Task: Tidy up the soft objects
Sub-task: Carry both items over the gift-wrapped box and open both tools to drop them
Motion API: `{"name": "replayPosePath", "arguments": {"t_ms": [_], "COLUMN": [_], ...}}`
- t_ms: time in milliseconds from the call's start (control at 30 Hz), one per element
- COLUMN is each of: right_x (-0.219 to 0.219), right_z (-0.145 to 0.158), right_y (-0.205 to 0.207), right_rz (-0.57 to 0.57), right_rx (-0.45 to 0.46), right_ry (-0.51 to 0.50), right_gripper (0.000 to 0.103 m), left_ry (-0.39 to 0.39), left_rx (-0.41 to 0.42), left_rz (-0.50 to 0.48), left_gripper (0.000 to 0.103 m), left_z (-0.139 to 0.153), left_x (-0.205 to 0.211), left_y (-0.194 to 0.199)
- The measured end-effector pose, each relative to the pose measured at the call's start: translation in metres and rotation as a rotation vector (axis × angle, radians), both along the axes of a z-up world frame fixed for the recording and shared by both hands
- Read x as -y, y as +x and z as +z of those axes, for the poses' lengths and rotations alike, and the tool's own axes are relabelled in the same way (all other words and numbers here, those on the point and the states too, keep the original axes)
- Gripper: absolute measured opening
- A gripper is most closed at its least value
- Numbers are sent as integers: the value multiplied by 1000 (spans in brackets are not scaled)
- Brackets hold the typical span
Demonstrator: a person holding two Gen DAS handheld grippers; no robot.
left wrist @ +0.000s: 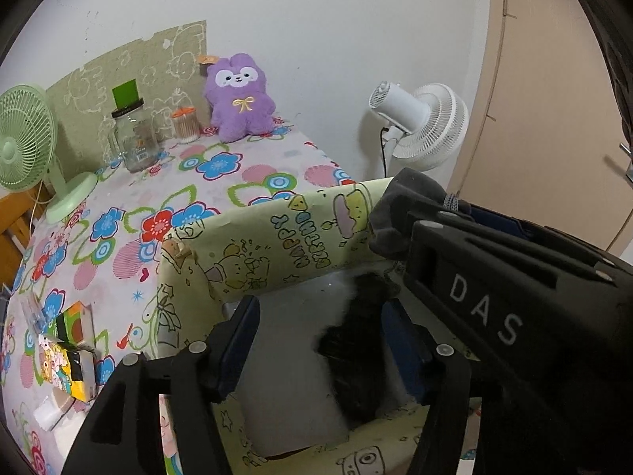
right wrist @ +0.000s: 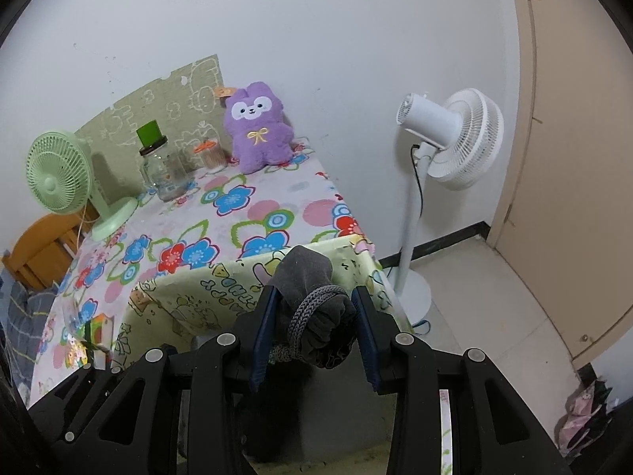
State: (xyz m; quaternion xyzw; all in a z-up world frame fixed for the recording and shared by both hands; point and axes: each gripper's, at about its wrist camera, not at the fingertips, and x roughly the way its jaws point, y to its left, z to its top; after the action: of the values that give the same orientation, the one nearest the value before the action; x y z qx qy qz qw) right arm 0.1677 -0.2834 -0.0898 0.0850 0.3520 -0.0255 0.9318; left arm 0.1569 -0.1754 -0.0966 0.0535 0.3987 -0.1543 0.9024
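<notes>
A yellow-green cartoon-print box [left wrist: 277,233] stands at the near edge of the flowered table. My left gripper [left wrist: 320,316] is open over the box's white inside. A black fuzzy soft item [left wrist: 356,356], blurred, sits between its fingers, well apart from the left pad. My right gripper [left wrist: 399,233] reaches in from the right over the box's rim, shut on a rolled grey sock bundle [left wrist: 403,206]. In the right wrist view the right gripper [right wrist: 314,297] clamps the sock bundle [right wrist: 312,308] above the box [right wrist: 190,289]. A purple plush [left wrist: 239,99] sits upright against the far wall.
On the table stand a green desk fan [left wrist: 23,138], a glass jar [left wrist: 134,138], a cotton-swab pot [left wrist: 185,122] and tissue packs [left wrist: 71,352]. A white pedestal fan [right wrist: 451,138] stands on the floor to the right, beside a beige door [right wrist: 573,158]. A wooden chair [right wrist: 39,245] is at left.
</notes>
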Motion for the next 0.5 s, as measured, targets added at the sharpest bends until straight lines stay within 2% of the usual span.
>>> {"name": "replayPosePath", "arguments": {"t_ms": [267, 333, 400, 500], "right_x": [-5, -6, -7, -10], "right_z": [-3, -3, -1, 5], "right_y": [8, 7, 3, -2], "right_rz": [17, 16, 12, 13], "right_rx": [-19, -20, -5, 15], "right_ry": [-10, -14, -18, -37], "right_gripper": [47, 64, 73, 76], "left_ry": [-22, -27, -30, -33], "left_rx": [-38, -34, -26, -15], "left_rz": [20, 23, 21, 23], "left_gripper": [74, 76, 77, 81], "left_z": [-1, 1, 3, 7], "left_x": [-7, -8, -9, -11], "left_y": [9, 8, 7, 3]}}
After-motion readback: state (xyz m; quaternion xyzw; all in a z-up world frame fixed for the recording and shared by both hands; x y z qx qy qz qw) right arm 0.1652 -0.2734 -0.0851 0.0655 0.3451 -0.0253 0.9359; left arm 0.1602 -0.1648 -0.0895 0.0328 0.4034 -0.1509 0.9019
